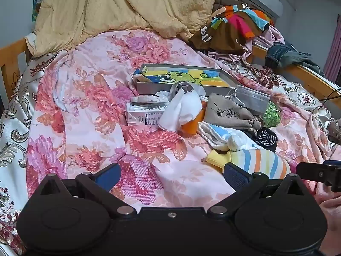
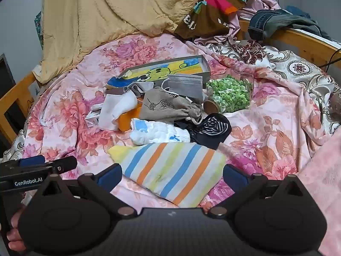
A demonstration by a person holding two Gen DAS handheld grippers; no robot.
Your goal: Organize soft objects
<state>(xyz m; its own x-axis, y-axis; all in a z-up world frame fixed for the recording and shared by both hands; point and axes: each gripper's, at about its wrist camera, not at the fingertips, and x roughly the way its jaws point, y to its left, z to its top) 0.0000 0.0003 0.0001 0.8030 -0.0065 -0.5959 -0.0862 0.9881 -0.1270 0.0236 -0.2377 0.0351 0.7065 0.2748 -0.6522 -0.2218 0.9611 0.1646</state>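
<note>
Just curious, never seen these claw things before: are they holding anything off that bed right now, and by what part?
Nothing is held. The left gripper and right gripper both stand open; the striped cloth lies between the right one's fingers, ungripped.

Woven floral bedspread [image 1: 89,106] with slight sheen, nubby yellow blanket [image 1: 119,6] (matt), wooden bedframe [image 2: 298,36], striped cotton cloth [image 2: 172,170]

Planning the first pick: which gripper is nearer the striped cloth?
Right. The right gripper sits open directly before the striped cloth; the left gripper is open, off to its left.
</note>
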